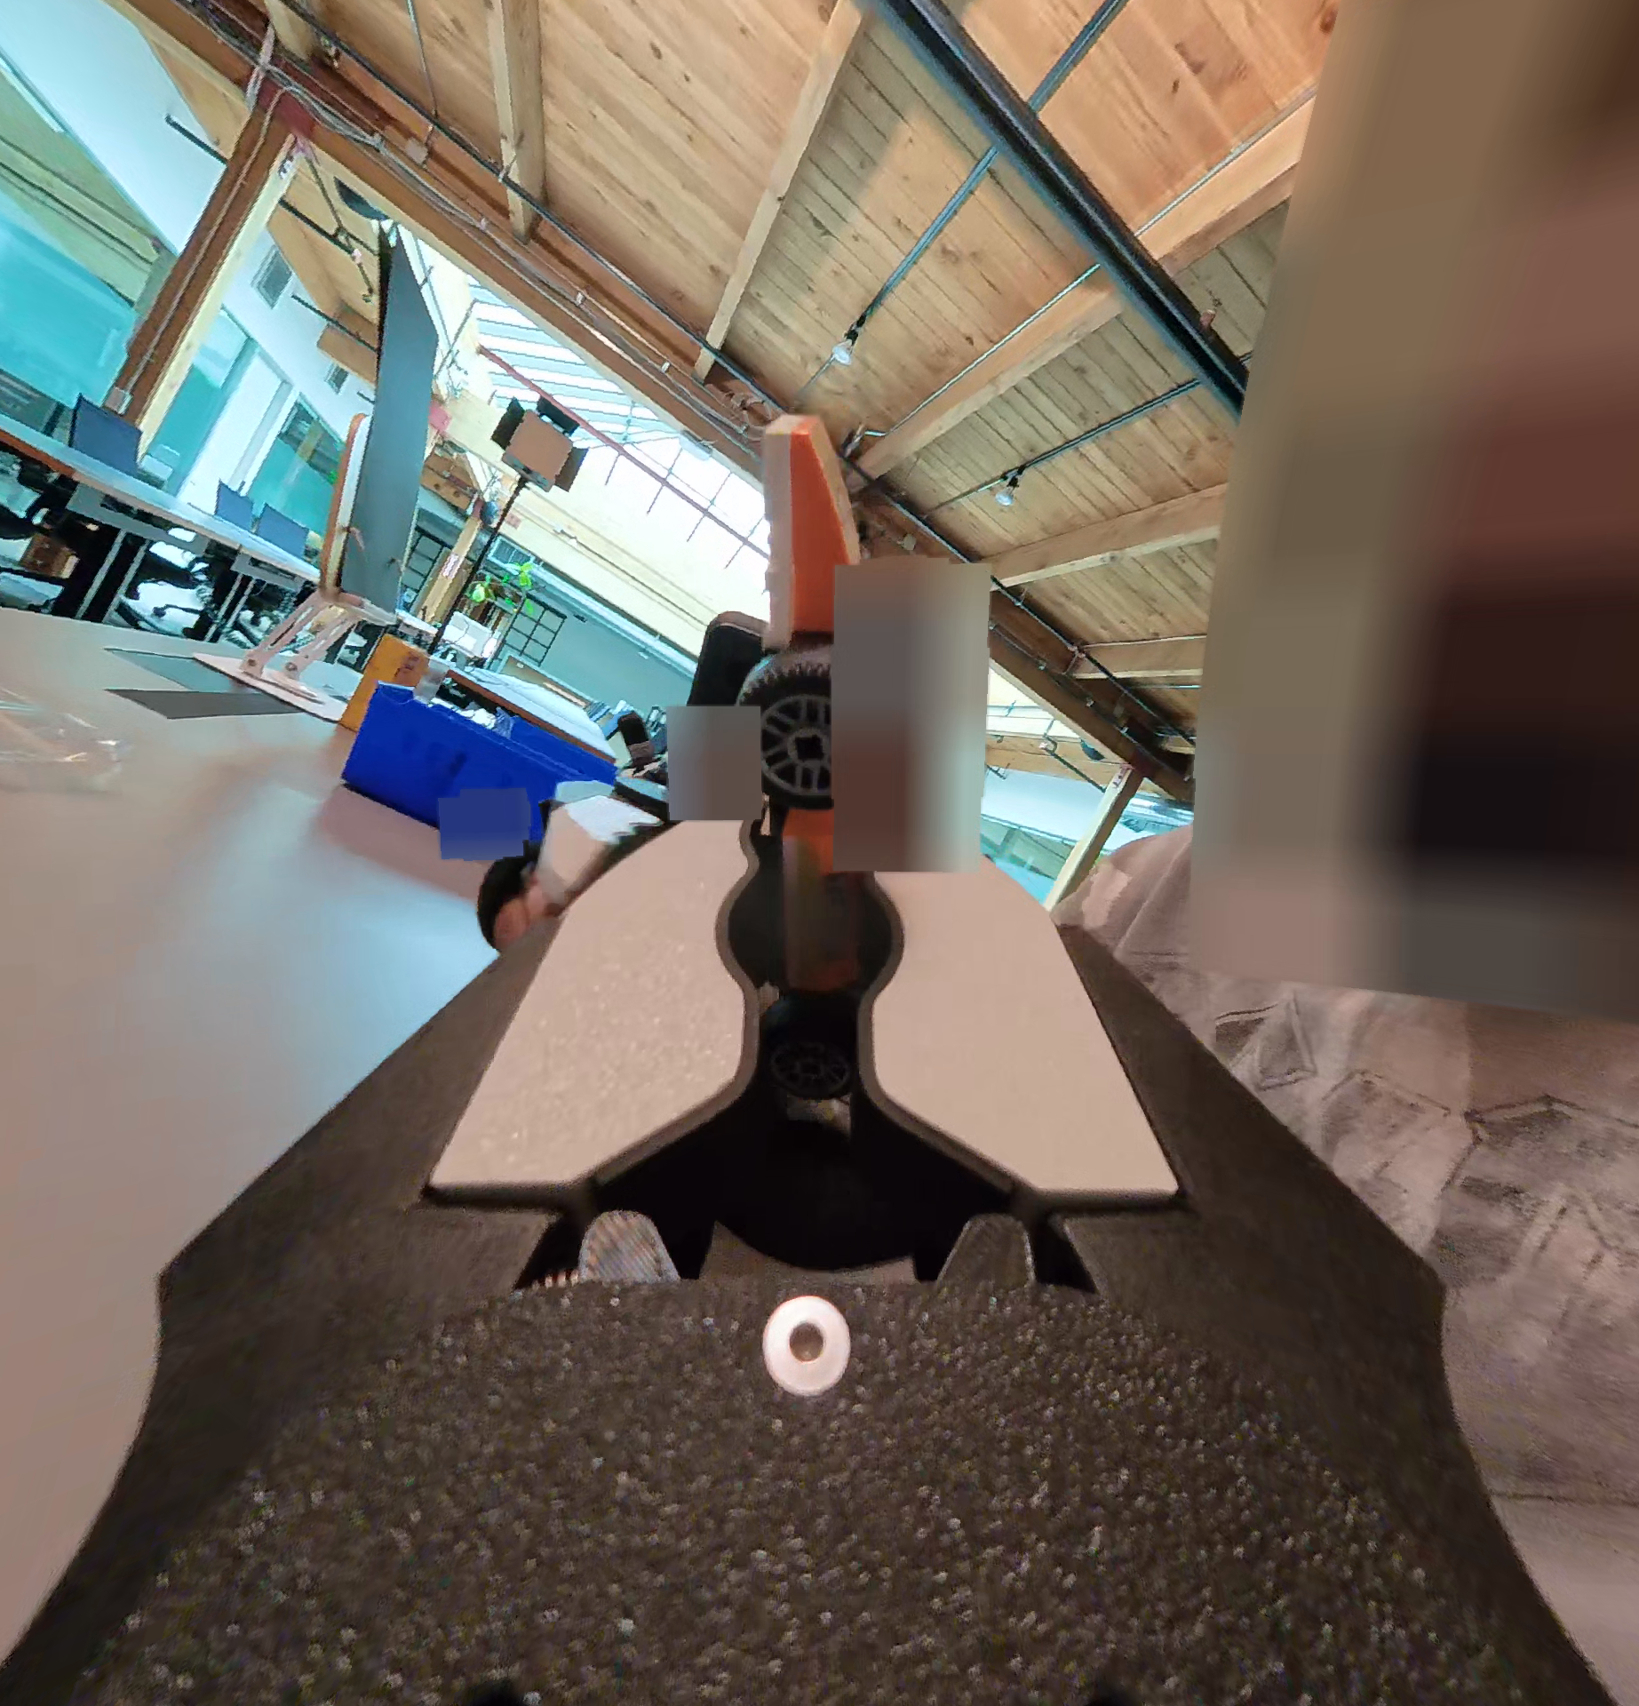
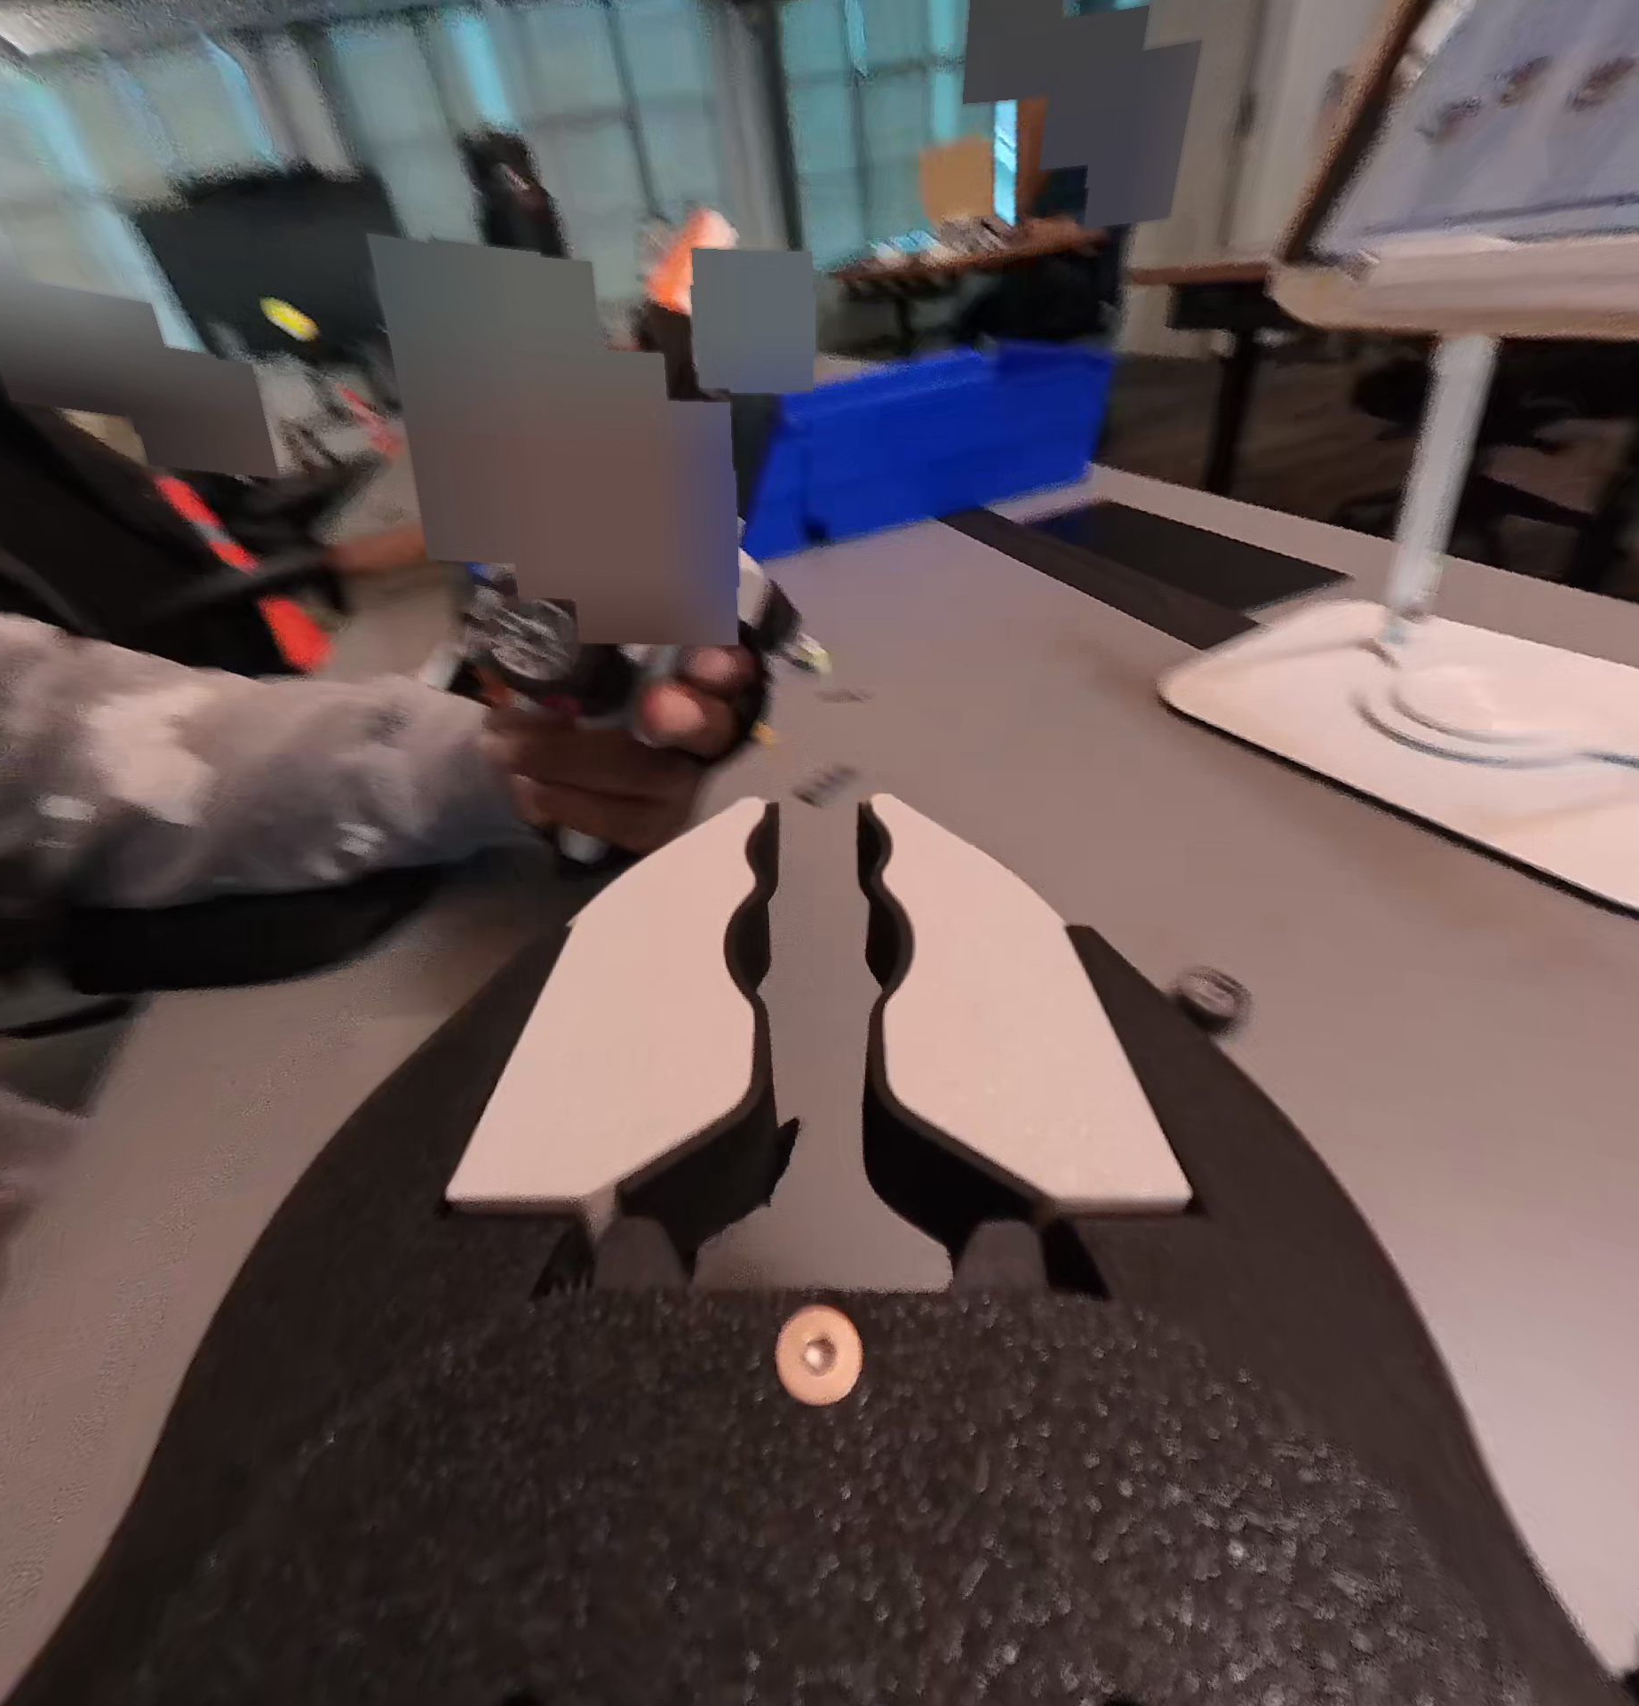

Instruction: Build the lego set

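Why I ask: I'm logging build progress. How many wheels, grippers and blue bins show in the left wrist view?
Wheels: 2
Left gripper: 1
Blue bin: 1
Total: 4

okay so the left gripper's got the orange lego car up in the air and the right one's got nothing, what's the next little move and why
Probably bring the right gripper forward and down to the small dark pieces on the grey table just past its fingertips. It is open and empty, while the left gripper is shut on the orange lego car, raised off the table, apparently waiting for another part.
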Demonstrator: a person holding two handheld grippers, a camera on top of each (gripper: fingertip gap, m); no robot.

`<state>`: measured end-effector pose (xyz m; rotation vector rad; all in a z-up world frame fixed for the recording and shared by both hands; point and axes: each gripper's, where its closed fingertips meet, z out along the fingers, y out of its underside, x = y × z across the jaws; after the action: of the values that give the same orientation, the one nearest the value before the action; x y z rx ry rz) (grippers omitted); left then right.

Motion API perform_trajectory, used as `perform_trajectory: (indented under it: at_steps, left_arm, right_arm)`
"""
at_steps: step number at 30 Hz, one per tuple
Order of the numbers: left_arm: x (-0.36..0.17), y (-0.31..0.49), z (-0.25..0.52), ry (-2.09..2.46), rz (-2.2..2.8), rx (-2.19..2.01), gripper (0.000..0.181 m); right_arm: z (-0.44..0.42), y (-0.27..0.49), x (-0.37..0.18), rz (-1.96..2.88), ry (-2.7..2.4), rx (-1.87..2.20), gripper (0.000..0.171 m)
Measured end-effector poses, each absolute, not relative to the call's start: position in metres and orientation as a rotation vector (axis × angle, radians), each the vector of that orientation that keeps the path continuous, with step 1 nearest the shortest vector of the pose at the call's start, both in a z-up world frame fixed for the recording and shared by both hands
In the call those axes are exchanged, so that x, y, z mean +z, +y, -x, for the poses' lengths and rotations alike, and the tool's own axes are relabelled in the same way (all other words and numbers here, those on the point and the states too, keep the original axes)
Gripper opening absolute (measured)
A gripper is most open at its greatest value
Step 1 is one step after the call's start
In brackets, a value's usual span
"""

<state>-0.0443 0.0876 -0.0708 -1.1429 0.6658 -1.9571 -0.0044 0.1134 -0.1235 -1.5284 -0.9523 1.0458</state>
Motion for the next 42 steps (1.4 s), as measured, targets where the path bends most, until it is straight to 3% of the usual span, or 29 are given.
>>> perform_trajectory:
  at_steps: [4,9,14,19,21,24,33,42]
  left_arm:
    - [-0.084,0.098,0.042,0.674,1.217,-1.886,0.016]
    - [-0.094,0.102,0.042,0.713,1.276,-1.803,0.016]
    - [-0.102,0.105,0.044,0.744,1.337,-1.725,0.016]
    - [-0.107,0.105,0.040,0.776,1.357,-1.694,0.015]
    - [-0.109,0.103,0.036,0.801,1.365,-1.675,0.015]
    - [-0.111,0.100,0.035,0.832,1.370,-1.651,0.015]
    - [-0.114,0.094,0.029,0.906,1.368,-1.584,0.016]
    - [-0.116,0.095,0.030,0.904,1.399,-1.614,0.042]
  right_arm:
    - [-0.019,0.166,-0.172,1.752,-0.927,0.700,0.016]
    - [-0.013,0.187,-0.193,1.896,-0.930,0.712,0.026]
    - [0.018,0.143,-0.128,1.678,-0.874,1.325,0.032]
    - [0.038,0.103,-0.100,1.563,-0.986,1.391,0.040]
    - [0.045,0.097,-0.103,1.559,-0.990,1.383,0.037]
    - [0.044,0.099,-0.107,1.572,-0.952,1.396,0.016]
    - [0.038,0.092,-0.110,1.541,-0.941,1.452,0.015]
    - [0.037,0.082,-0.105,1.500,-0.914,1.606,0.014]
